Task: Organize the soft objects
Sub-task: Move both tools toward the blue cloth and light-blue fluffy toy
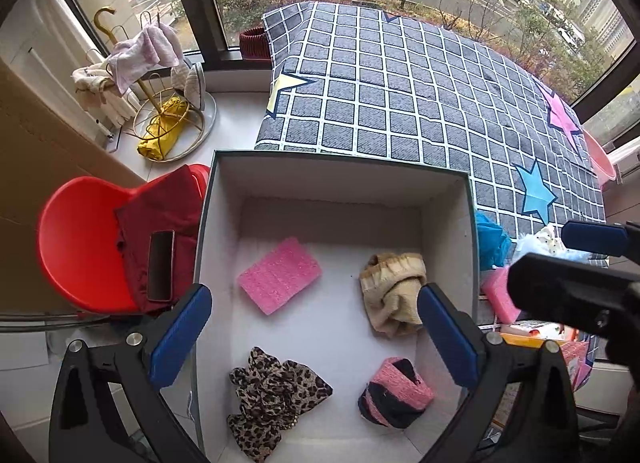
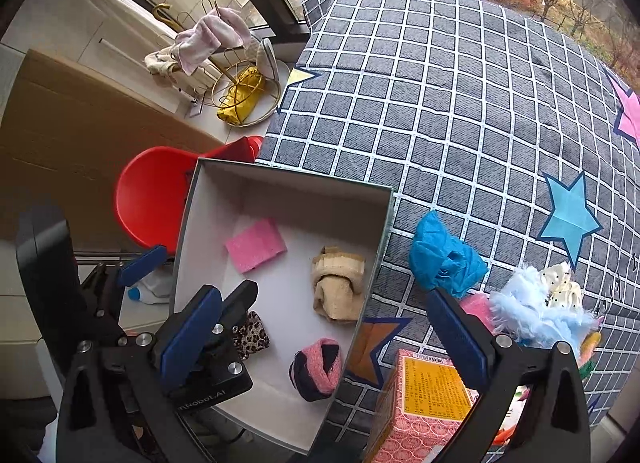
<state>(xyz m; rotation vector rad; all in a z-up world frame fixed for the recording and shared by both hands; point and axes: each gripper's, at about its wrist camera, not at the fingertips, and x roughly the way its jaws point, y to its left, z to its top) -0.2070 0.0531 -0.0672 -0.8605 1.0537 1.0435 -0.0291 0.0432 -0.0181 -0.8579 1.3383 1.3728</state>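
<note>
**A:** While both grippers hang over the box point(image 1: 224, 199), which step are we at? I count four soft things inside: a pink sponge point(image 1: 280, 280), a rolled beige cloth point(image 1: 394, 287), a leopard-print cloth point(image 1: 272, 395) and a pink-and-black roll point(image 1: 394, 393).

**B:** Looks like a between-items moment to me. The left hand-held gripper point(image 1: 316, 335) is spread wide above the box floor with nothing between its pads. The right hand-held gripper point(image 2: 320, 335) is just as wide and empty too, sitting over the box's right wall and the checked quilt point(image 2: 460, 103).

**A:** So what's left outside?

**B:** On the quilt, right of the box: a crumpled blue cloth point(image 2: 444, 259), a fluffy light-blue thing point(image 2: 532, 315) with a dotted cream piece point(image 2: 560, 283) on it, and something pink mostly hidden behind the right finger. There's a pink printed carton point(image 2: 424, 403) there as well, but that doesn't look soft.

**A:** Next move?

**B:** My guess: right gripper swings over to the blue cloth, it's nearest. It needs to come down deep enough to pinch a good bunch, or it'll only snag a loose corner.
</note>
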